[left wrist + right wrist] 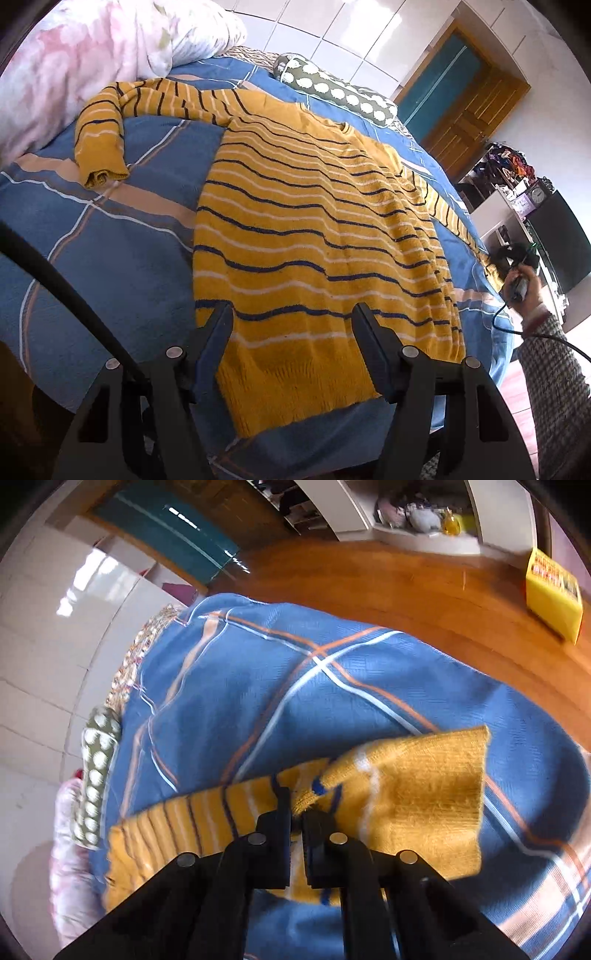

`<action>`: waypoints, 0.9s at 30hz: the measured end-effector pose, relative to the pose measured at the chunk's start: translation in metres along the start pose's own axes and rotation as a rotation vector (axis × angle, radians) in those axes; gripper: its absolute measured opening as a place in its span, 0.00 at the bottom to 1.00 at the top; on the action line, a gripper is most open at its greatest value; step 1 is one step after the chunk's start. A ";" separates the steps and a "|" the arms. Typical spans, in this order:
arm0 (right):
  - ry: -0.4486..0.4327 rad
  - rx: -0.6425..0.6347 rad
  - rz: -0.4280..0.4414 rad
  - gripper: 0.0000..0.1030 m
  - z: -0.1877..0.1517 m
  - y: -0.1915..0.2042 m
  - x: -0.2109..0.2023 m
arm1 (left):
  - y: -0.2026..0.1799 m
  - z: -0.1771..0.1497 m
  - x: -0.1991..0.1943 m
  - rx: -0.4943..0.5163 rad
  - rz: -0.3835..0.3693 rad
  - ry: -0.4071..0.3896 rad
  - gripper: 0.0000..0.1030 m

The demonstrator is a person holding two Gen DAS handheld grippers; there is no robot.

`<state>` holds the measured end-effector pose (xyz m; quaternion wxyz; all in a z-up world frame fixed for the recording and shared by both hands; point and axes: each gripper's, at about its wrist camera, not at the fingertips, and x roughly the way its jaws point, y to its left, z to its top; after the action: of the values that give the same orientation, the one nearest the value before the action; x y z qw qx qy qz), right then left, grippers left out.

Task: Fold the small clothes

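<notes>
Sweater (314,229) sleeve cuff (417,797), pinched between your right gripper (295,812) jaws, may slip if tugged, while your left gripper (291,321) jaws gape wide above the hem.

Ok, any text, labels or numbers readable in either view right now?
None can be read.
Yellow box on the floor: printed rows, too blurred to read.
Small clock on the shelf: dial too small to read.
Striped sweater: no tag or label visible.
</notes>
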<state>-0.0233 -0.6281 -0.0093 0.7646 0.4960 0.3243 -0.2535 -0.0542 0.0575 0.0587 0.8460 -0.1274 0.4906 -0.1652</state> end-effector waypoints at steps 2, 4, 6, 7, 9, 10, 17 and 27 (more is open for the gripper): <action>-0.042 -0.077 0.157 0.05 0.009 0.023 -0.028 | -0.003 0.002 -0.001 0.010 -0.006 -0.008 0.63; -0.101 -0.175 0.310 0.05 0.012 0.047 -0.071 | -0.005 0.004 -0.003 0.019 -0.014 -0.029 0.64; -0.114 -0.200 0.373 0.05 0.009 0.052 -0.091 | -0.006 0.004 -0.002 0.014 -0.025 -0.042 0.64; -0.114 -0.200 0.374 0.05 0.007 0.050 -0.094 | -0.006 0.005 0.000 0.005 -0.031 -0.039 0.64; -0.101 -0.201 0.323 0.05 0.001 0.038 -0.088 | -0.004 0.004 0.003 -0.018 -0.052 -0.025 0.64; -0.091 -0.185 0.296 0.05 -0.001 0.029 -0.081 | -0.004 0.003 0.003 -0.023 -0.061 -0.020 0.64; -0.008 -0.055 0.093 0.05 -0.014 -0.021 -0.022 | 0.012 0.002 -0.012 -0.029 -0.043 -0.055 0.64; -0.050 -0.678 0.004 0.05 -0.108 0.223 -0.015 | 0.061 -0.002 -0.027 -0.135 -0.102 -0.104 0.65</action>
<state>0.0988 -0.4430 0.1023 0.8943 0.2075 0.3703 -0.1419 -0.0593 0.1240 0.0564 0.8502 -0.2175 0.4492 -0.1676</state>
